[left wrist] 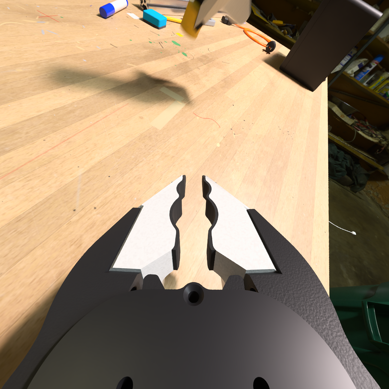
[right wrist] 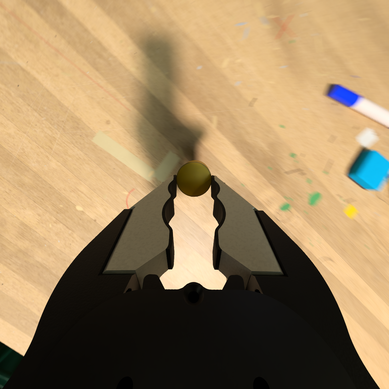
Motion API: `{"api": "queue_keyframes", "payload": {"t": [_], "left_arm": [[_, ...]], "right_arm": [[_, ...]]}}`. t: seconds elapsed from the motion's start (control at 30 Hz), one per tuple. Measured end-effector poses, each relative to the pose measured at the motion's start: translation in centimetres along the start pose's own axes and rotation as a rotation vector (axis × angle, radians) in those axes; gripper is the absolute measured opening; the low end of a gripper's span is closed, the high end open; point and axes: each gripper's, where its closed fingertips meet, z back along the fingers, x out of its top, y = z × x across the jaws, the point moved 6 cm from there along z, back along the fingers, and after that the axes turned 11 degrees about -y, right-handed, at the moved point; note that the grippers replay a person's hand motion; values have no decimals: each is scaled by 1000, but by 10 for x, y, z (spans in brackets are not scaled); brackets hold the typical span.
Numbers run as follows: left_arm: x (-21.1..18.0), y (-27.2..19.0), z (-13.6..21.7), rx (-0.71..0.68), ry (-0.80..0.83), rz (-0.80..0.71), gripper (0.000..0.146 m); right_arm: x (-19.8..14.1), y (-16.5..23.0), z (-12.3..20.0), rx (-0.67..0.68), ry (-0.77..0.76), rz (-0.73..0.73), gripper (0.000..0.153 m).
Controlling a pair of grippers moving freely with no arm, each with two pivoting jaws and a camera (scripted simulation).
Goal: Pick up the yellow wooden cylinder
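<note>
Two grippers share the work, and we judge the pick-up nearly done. Nearest in the right wrist view, our right gripper (right wrist: 193, 179) has its pale fingers clamped at their very tips on the yellow wooden cylinder (right wrist: 193, 179), seen end-on. It hangs above the scratched wooden tabletop (right wrist: 63, 168), its shadow lying beyond the tips. Farther off to the right of this tool lie a cyan block (right wrist: 369, 169) and a blue-capped white marker (right wrist: 357, 103), both blurred. Our left gripper (left wrist: 193, 179) holds nothing, its fingers a little apart over bare wood. Far ahead of it the right gripper appears, blurred, probably carrying the cylinder clear of the table. What seems left is securing the lift, since the grip is shallow.
</note>
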Motion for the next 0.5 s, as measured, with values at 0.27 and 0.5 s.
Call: {"api": "queue_keyframes", "payload": {"t": [0.27, 0.5], "left_arm": [[0, 1, -1, -5, -1, 7, 16], [2, 1, -1, -15, -15, 14, 16]], "right_arm": [[-67, -107, 129, -326, 38, -307, 32], [-198, -151, 128, -428, 253, -627, 32]]}}
